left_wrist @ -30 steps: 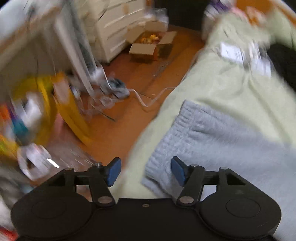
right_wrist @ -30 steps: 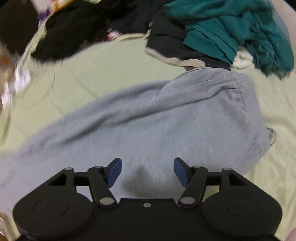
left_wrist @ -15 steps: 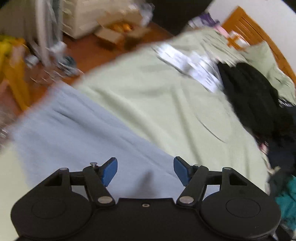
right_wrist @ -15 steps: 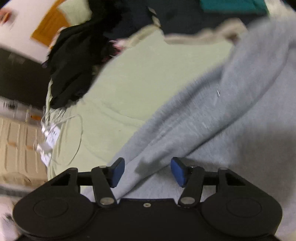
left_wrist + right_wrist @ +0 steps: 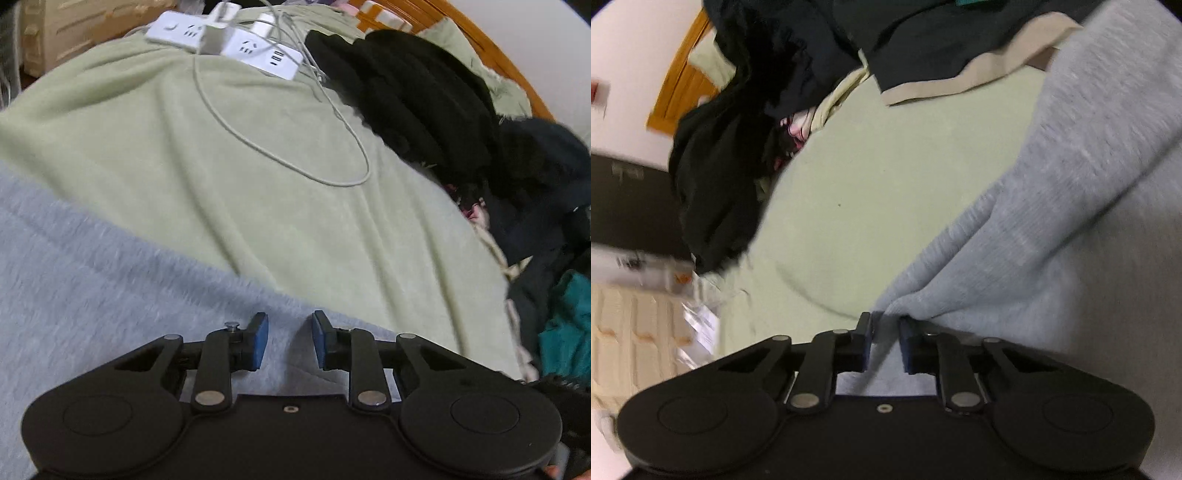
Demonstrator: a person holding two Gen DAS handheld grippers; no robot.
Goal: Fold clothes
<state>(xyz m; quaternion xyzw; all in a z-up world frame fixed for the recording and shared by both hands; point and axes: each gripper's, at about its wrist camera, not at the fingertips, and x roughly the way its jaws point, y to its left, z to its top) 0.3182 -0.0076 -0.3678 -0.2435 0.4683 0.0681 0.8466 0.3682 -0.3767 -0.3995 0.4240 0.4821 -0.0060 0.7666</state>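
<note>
A grey fleecy garment (image 5: pixel 92 295) lies spread on a pale green bed cover (image 5: pixel 258 166). In the left wrist view my left gripper (image 5: pixel 290 339) hovers low over the garment's edge. Its jaws are closing with a narrow gap left, and grey cloth shows between the blue pads (image 5: pixel 260 341) without being clearly pinched. In the right wrist view the grey garment (image 5: pixel 1071 221) runs up to the right. My right gripper (image 5: pixel 886 343) is closing on a bunched fold at its edge, and the cloth is squeezed between the pads.
White power strips (image 5: pixel 255 48) and a looping cable (image 5: pixel 280 158) lie at the bed's far side. A heap of black clothes (image 5: pixel 424 92) and a teal garment (image 5: pixel 569 325) fill the right. A dark garment with a beige hem (image 5: pixel 960 48) lies beyond the green cover (image 5: pixel 886 184).
Both grippers came down onto the grey garment and narrowed from wide open. The left swung from the floor side across the bed. The right rolled and pinched the garment's edge.
</note>
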